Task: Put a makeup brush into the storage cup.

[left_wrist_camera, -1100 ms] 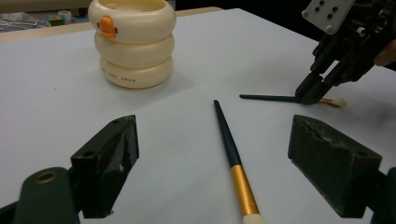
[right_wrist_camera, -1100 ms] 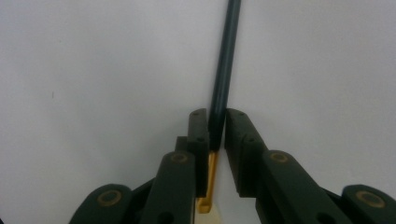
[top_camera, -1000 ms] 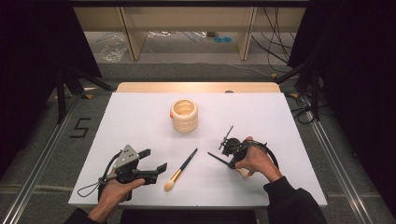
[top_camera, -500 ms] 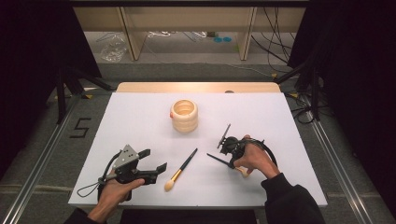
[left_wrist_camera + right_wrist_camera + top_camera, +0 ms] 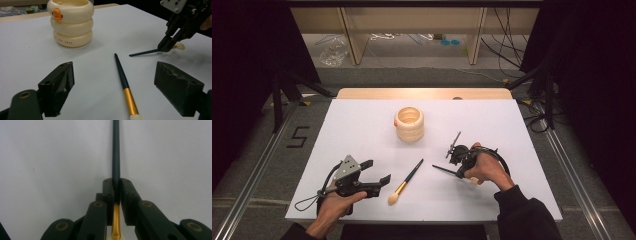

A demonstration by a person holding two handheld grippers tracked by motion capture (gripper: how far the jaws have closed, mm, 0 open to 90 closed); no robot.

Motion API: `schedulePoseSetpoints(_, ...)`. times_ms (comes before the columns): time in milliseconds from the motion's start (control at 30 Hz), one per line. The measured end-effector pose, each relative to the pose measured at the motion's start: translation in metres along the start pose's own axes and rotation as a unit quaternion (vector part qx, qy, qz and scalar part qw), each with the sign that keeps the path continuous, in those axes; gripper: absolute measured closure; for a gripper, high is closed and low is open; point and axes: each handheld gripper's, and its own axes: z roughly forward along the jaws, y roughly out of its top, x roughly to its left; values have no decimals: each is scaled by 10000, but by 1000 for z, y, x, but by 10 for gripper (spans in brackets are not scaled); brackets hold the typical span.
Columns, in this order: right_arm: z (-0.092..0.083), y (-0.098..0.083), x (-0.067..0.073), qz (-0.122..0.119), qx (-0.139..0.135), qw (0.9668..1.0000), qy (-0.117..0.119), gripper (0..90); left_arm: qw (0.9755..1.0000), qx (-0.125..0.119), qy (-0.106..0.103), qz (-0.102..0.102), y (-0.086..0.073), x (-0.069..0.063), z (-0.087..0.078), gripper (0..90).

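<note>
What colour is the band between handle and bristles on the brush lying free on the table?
Gold, on the brush with a dark teal handle and cream bristles; clearest in the left gripper view.

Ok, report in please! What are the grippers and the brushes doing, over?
Right gripper shut on one brush. Left gripper open, second brush lying between its jaws, untouched. Duck cup upright, path clear.

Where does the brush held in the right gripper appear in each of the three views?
High view: the held brush lies right of centre, its dark handle pointing left out of the right gripper.
Left gripper view: upper right, handle pointing left.
Right gripper view: centre, handle running up from the shut jaws.
Shared landmark: the white table.
</note>
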Motion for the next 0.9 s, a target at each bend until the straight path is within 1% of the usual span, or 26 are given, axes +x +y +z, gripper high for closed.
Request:
schedulePoseSetpoints(67,0,0,0,4,6,10000,-19,833,10000,-5,-1,8,0,0,0,164)
schedulePoseSetpoints(133,-1,-1,-2,-67,-52,10000,-17,833,10000,-7,-1,8,0,0,0,164)
schedulePoseSetpoints(233,-3,0,-1,-15,-79,10000,-48,833,10000,-7,1,5,0,0,0,164)
schedulePoseSetpoints(267,-5,-1,-2,-34,-127,9999,-71,832,10000,-9,0,3,0,0,0,164)
schedulePoseSetpoints(533,-11,-2,-3,-40,-170,9998,-115,833,10000,-6,2,4,0,0,0,164)
schedulePoseSetpoints(600,-14,-2,-4,-61,-259,9995,-154,833,10000,-11,1,3,0,1,0,164)
schedulePoseSetpoints(667,-16,-2,-5,-91,-252,9995,-142,833,10000,-10,0,5,0,1,0,164)
schedulePoseSetpoints(700,-17,-3,-5,-81,-321,9993,-148,833,10000,-13,4,1,0,1,0,164)
schedulePoseSetpoints(733,-21,-3,-4,-100,-379,9990,-218,833,10000,-16,10,-7,0,1,0,164)
schedulePoseSetpoints(800,-22,-3,-4,-94,-368,9991,-202,833,9999,-17,29,-94,0,0,0,164)
schedulePoseSetpoints(867,-25,-4,-4,-100,-432,9988,-222,833,9999,-20,39,-108,0,0,0,164)
schedulePoseSetpoints(900,-29,-4,-5,-124,-417,9988,-208,833,9999,-20,39,-108,0,0,0,164)
